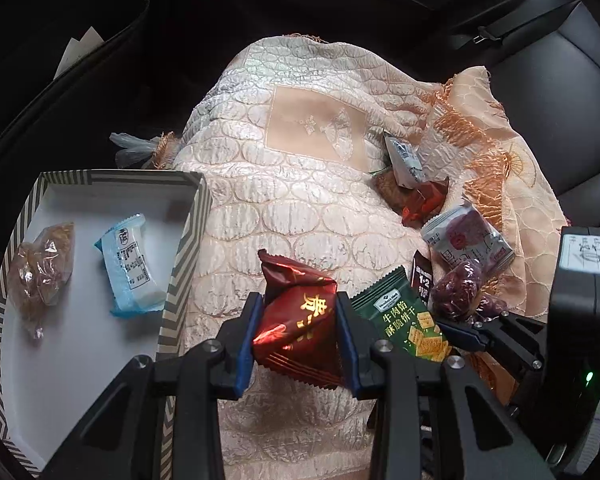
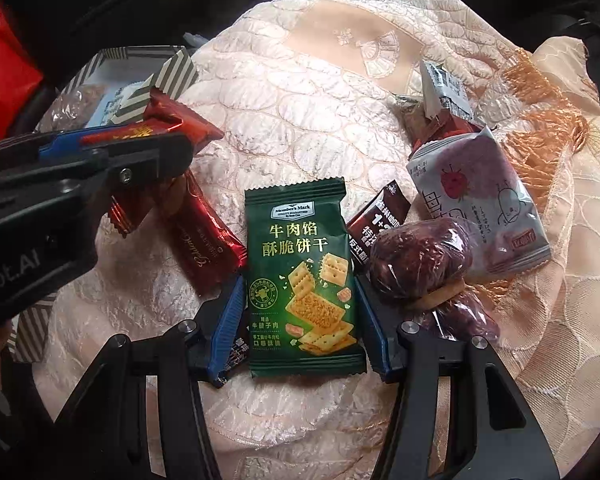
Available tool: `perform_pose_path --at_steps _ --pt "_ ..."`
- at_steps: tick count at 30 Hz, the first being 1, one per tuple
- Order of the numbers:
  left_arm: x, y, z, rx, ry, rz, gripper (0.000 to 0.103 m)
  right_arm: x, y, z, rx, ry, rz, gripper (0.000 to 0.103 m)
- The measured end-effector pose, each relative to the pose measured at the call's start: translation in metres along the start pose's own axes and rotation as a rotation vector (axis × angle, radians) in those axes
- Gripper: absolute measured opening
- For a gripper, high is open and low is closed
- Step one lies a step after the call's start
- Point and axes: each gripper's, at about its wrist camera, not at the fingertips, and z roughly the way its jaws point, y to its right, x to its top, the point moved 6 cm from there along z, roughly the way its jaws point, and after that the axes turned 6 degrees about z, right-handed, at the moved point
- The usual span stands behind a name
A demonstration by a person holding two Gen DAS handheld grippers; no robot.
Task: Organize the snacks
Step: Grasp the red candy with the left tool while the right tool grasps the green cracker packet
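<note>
My left gripper [image 1: 298, 334] is shut on a dark red snack packet [image 1: 300, 320] with gold characters, held above the cloth just right of the striped box [image 1: 188, 240]. It also shows in the right wrist view [image 2: 140, 136]. My right gripper [image 2: 302, 320] has its blue pads on both sides of a green cracker packet [image 2: 302, 276]; the packet also shows in the left wrist view [image 1: 404, 320]. The box holds a pale blue packet [image 1: 128, 264] and a clear-wrapped brown snack [image 1: 40, 276].
A cream quilted cloth [image 1: 284, 200] covers a black car seat [image 1: 540, 80]. On it lie a second dark red bar [image 2: 208, 236], a bag of red dates [image 2: 416, 264], a grey-white packet [image 2: 480, 204], a brown coffee stick [image 2: 376, 216] and a small grey sachet [image 2: 444, 88].
</note>
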Motion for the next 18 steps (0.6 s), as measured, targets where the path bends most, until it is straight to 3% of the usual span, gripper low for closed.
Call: perform_pose_path --at_steps 2,4,18 --pt "-0.002 -0.002 -0.003 0.000 0.005 -0.007 0.038 -0.002 0.006 -0.003 0.020 0.008 0.029 0.045" --pt "-0.003 -0.002 -0.007 -0.006 0.013 -0.010 0.038 -0.005 0.008 -0.008 0.028 0.019 0.032 0.044" --pt "-0.015 -0.008 -0.051 0.007 0.090 -0.013 0.038 -0.016 0.000 -0.063 0.075 0.139 0.056 0.044"
